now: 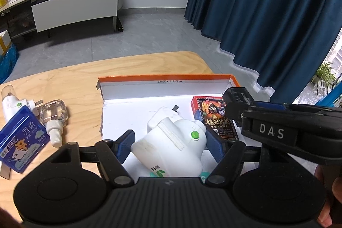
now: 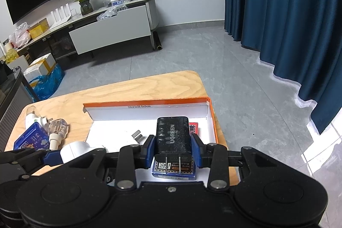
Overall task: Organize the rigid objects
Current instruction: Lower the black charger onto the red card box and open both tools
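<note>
Under black charger [image 2: 172,136], card box [image 2: 173,170] mostly hidden (label unreadable)

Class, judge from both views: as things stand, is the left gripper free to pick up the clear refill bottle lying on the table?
Probably not yet: the left gripper is shut on the white plug-in device over the orange box. The clear refill bottle lies unobstructed on the table.

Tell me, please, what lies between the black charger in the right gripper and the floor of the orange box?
A pack of playing cards lies directly under the black charger, on the white floor of the orange box. The right wrist view shows this; the right gripper holds the charger above it.
</note>
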